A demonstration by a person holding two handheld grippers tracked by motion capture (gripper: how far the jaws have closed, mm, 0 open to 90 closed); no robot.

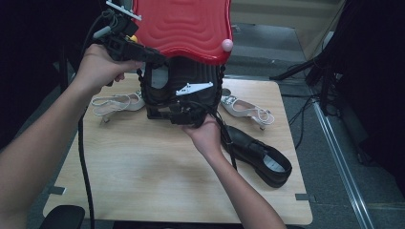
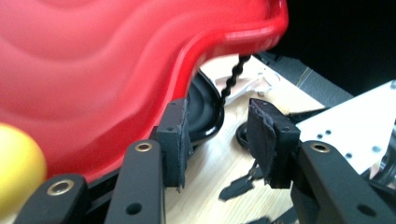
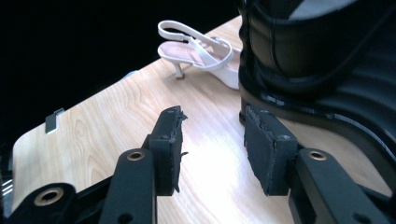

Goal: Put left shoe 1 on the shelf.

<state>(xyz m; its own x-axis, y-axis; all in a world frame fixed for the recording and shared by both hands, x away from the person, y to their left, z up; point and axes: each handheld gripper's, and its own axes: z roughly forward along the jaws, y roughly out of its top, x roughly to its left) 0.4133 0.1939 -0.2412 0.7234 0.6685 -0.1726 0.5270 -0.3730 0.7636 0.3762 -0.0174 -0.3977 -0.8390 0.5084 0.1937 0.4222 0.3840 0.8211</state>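
Forearms enter from 6 o'clock in the high view, above a wooden table (image 1: 143, 162). Left hand (image 1: 98, 67) at 10 o'clock carries the left gripper (image 1: 154, 56), which lies against the lower edge of a red tray (image 1: 184, 26). The tray sits on top of a black shoe (image 1: 181, 83) standing at the table's 12 o'clock.

Left gripper view: jaws wide, nothing between the pads. One pad (image 2: 173, 140) lies just beside the red tray (image 2: 116, 70) edge and the black shoe (image 2: 205, 109); whether it touches cannot be told.

Right hand (image 1: 207, 133) sits near table centre, the right gripper (image 1: 165, 113) just at the foot of the black shoe. Right gripper view: jaws wide, bare wood between the pads; one pad (image 3: 268, 149) is just beside the black shoe (image 3: 317, 70) sole, contact unclear.

Other items, left to right: white sandal (image 1: 117, 102) at 9 o'clock of the standing shoe, second white sandal (image 1: 246, 109) at its 3 o'clock, second black shoe (image 1: 260, 155) lying flat at 4 o'clock.
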